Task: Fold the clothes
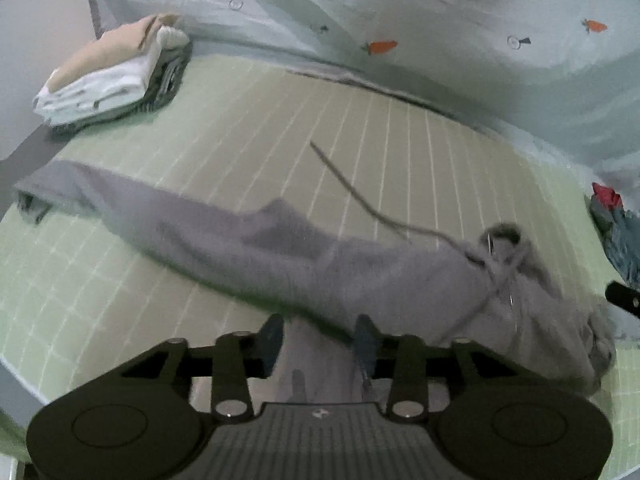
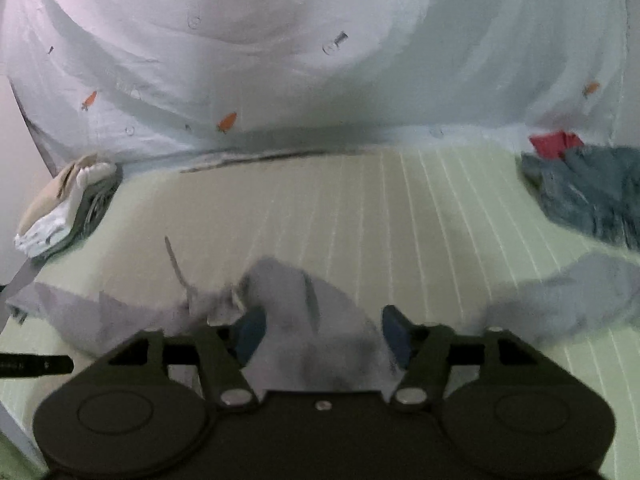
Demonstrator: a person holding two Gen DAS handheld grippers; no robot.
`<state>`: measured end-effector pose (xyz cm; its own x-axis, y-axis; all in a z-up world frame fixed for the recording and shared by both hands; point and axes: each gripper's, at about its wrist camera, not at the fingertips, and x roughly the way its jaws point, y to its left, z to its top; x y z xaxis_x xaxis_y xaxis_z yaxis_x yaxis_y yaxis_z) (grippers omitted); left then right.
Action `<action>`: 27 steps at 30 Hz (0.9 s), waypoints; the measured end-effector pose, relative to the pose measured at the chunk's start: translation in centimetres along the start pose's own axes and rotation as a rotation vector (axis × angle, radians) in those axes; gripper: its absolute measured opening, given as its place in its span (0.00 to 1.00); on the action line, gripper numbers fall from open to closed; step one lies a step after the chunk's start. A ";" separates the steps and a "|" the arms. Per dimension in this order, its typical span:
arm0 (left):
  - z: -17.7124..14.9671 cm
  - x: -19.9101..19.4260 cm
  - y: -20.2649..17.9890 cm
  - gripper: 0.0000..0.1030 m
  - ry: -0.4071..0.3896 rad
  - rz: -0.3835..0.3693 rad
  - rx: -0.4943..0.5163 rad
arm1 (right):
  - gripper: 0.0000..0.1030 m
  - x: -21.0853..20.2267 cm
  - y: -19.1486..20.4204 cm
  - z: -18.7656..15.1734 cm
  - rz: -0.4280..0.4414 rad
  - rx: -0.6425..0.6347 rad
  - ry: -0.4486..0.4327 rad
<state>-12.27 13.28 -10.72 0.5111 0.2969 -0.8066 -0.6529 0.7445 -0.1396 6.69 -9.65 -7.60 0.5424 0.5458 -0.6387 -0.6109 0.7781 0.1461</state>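
1. Grey fabric fills the near ground: the grey garment point(image 1: 304, 264) lies stretched left to right across the green checked mat point(image 1: 248, 128), with its drawstring point(image 1: 348, 192) trailing toward the far side.
2. The left gripper point(image 1: 318, 340) stands spread, cloth lying between its blue pads point(image 1: 274, 338); whether they press on it I cannot tell.
3. The right gripper point(image 2: 322, 332) is spread wider, a rumpled fold of the same garment point(image 2: 304, 308) rising between the pads without being pinched.
4. Only the right wrist view shows a grey part point(image 2: 572, 300) of cloth lying off to the right, and the full blue and red heap point(image 2: 588, 192) beyond it; the left view catches just its edge.
5. At the far left sits a stack of folded clothes point(image 1: 112, 76), clearer in the left view.
6. Farthest back, a pale sheet with carrot prints point(image 2: 320, 60) hangs bunched.
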 end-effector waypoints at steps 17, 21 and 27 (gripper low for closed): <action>5.9 6.7 -0.1 0.59 0.082 -0.096 0.069 | 0.45 15.9 1.7 3.1 -0.048 -0.052 0.270; 5.9 7.7 -0.5 0.59 0.114 -0.104 0.052 | 0.15 14.7 0.2 3.4 0.079 -0.013 0.251; 5.2 7.2 -2.0 0.59 0.108 -0.077 0.065 | 0.11 8.1 -0.4 8.5 0.215 -0.016 -0.010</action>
<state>-4.39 17.03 -13.28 0.4928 0.1745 -0.8525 -0.5747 0.8009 -0.1683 16.18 -2.88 -6.44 0.4042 0.7019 -0.5864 -0.7222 0.6384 0.2664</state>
